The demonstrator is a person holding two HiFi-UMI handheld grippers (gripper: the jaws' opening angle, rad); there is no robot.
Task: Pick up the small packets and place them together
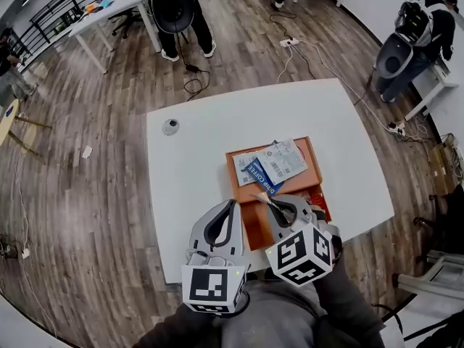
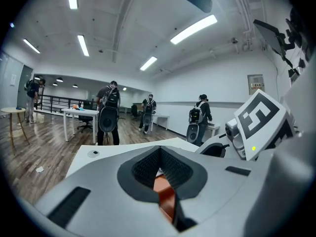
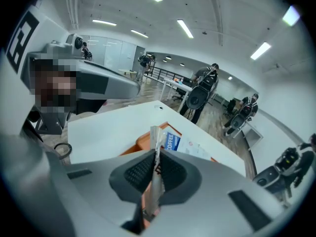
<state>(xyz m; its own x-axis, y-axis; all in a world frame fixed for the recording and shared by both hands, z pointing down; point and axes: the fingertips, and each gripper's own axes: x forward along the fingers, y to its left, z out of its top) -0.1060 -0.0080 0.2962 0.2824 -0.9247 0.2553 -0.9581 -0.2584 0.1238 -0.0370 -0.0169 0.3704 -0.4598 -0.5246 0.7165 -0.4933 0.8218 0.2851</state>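
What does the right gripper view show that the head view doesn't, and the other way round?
Only the right gripper view: the right gripper seen close up, shut on a thin packet held edge-on, and the ceiling lights. Only the head view: that gripper's marker cube and a power strip on the floor. Both: the white table, the orange tray and the blue coffee packet in it.
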